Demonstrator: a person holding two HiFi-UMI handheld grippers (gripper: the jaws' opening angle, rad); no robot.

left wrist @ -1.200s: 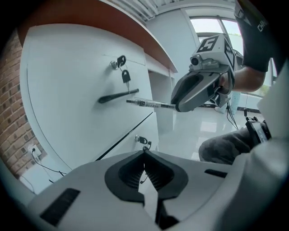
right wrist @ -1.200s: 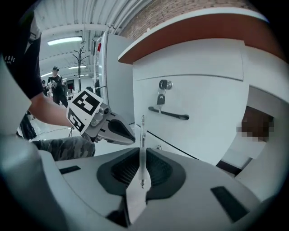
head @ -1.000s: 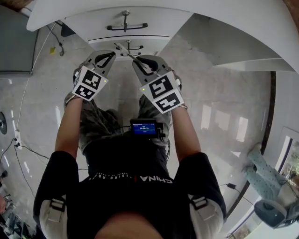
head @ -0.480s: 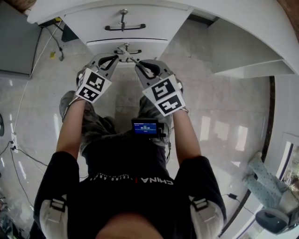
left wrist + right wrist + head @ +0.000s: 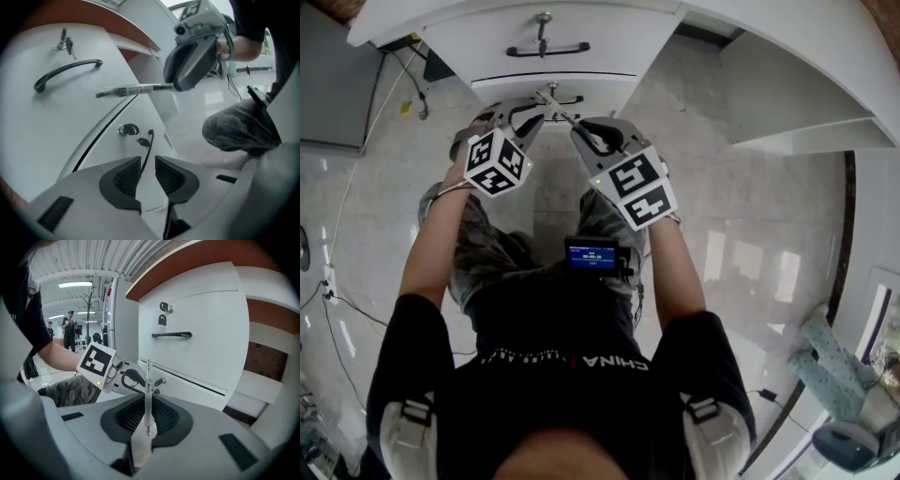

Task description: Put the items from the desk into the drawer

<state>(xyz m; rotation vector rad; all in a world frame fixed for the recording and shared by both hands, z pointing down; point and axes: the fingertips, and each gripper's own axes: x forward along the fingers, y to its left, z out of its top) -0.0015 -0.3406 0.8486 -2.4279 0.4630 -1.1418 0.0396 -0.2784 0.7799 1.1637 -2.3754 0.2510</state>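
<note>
- The right gripper (image 5: 146, 405) has its jaws pressed together on a thin pale pen (image 5: 147, 380). The pen stands up past the tips at the centre of the right gripper view, in front of the white drawers.
- The left gripper (image 5: 147, 164) has its jaws a little apart and clamps nothing. The dark handle (image 5: 149, 143) of the lower drawer (image 5: 105, 152) shows in the gap just beyond the tips, at lower centre.
- In the head view, both grippers sit at upper centre, close to that drawer's front.
</note>
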